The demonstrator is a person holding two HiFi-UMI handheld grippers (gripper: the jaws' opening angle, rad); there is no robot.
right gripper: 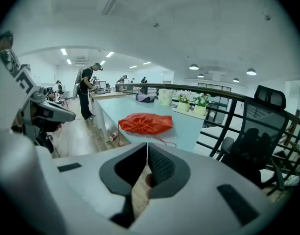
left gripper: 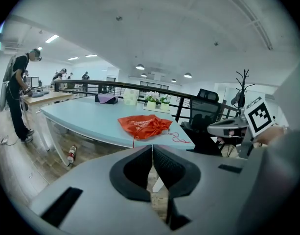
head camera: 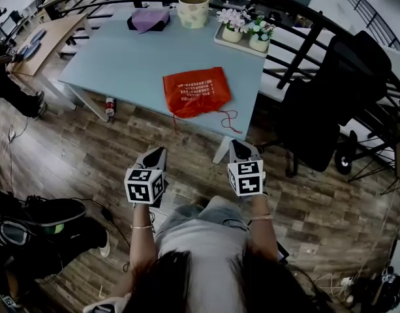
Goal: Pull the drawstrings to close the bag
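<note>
**deskwatcher:** so where's the bag (head camera: 196, 91) sitting? I can't see it from my side.

**railside:** It's flat on the pale blue bench (head camera: 121, 57), close to the near edge and a bit toward the right corner. It's orange-red with some white print on top, thin crinkly fabric. The mouth points at the near right corner and it's bunched into folds there, pretty much cinched up.

**deskwatcher:** and the drawstrings?

**railside:** The drawstrings (head camera: 229, 119) are thin red cord. They run out of the gathered end in loose loops along the bench edge. Another strand (head camera: 175, 126) dangles over the edge at the bag's left corner.

**deskwatcher:** is either tool on them?

**railside:** Nope. The left tool (head camera: 156, 154) and right tool (head camera: 241, 147) are both held over the wooden floor, just in front of the person's knees, side by side and well apart from the bag. Both have their jaws pressed together with nothing pinched in them.

**deskwatcher:** anything else up there?

**railside:** There's a cream cup (head camera: 193, 10) at the far edge, a tray of flower pots (head camera: 245, 32) to its right and a purple cloth (head camera: 149, 18) to its left. There's also a bottle (head camera: 109, 106) lying on the floor by the bench leg.
</note>
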